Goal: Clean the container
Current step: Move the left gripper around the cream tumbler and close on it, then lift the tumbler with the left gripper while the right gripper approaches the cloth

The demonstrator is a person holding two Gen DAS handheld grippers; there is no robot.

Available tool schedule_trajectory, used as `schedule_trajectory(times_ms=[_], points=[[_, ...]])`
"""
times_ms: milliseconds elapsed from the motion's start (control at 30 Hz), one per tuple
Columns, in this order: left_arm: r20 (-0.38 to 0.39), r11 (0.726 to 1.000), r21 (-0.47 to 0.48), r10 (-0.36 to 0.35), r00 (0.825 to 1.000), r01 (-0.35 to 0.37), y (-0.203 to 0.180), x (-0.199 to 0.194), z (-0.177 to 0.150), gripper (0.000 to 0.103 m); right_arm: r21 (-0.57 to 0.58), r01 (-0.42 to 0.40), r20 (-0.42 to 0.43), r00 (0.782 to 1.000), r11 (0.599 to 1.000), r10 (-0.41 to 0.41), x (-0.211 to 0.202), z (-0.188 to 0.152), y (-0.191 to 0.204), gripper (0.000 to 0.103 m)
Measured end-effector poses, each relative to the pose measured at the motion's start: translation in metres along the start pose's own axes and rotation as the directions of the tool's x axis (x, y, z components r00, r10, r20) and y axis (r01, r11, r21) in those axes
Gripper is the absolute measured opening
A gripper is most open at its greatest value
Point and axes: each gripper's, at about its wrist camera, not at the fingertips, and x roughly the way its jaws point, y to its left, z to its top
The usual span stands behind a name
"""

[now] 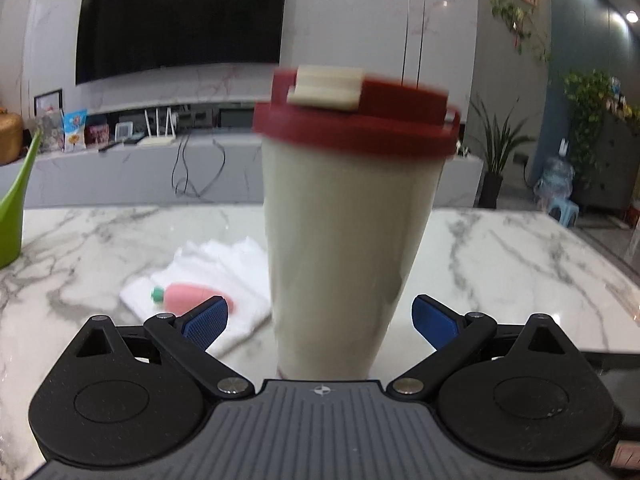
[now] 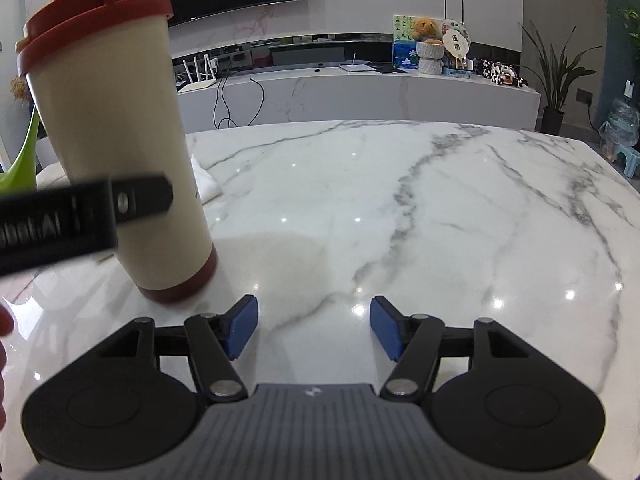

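Cup (image 1: 340,240) upright on surface (image 2: 400,200), between spread left tongs (image 1: 320,322), untouched; right tongs (image 2: 314,328) spread, empty, beside it; risk: an off-centre squeeze low down could tip the tall cup.

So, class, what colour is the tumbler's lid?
Dark red lid with a cream flip tab; clearest in the right wrist view.

My right gripper (image 2: 314,328) sits spread wide over the marble table (image 2: 400,208); red-lidded cream tumbler (image 2: 120,120) stands left.
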Motion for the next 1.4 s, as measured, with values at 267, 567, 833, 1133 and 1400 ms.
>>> schedule_trajectory(times_ms=[267, 567, 833, 1133, 1400], points=[[0.126, 1.0, -0.002, 0.024, 0.992, -0.024, -0.008, -0.006, 0.017, 0.099, 0.017, -0.015, 0.013, 1.0, 1.0, 0.015, -0.004, 0.002, 0.002, 0.066], [0.135, 1.0, -0.012, 0.005, 0.991, -0.004, -0.01, 0.001, 0.026, 0.08, 0.019, -0.028, 0.022, 0.999, 0.999, 0.027, -0.007, 0.003, 0.007, 0.066], [0.139, 1.0, -0.021, 0.008, 0.99, -0.005, -0.01, 0.001, 0.023, 0.08, 0.017, -0.034, 0.023, 0.999, 0.999, 0.034, -0.006, 0.004, 0.01, 0.067], [0.133, 0.999, -0.045, 0.003, 0.991, 0.003, 0.002, -0.004, 0.024, 0.08, 0.026, -0.04, 0.031, 0.999, 0.999, 0.039, -0.007, 0.005, 0.01, 0.068], [0.151, 0.999, -0.039, 0.007, 0.989, -0.001, 0.011, -0.014, 0.023, 0.08, 0.019, -0.041, 0.032, 0.999, 0.999, 0.04, -0.008, 0.005, 0.013, 0.071]])
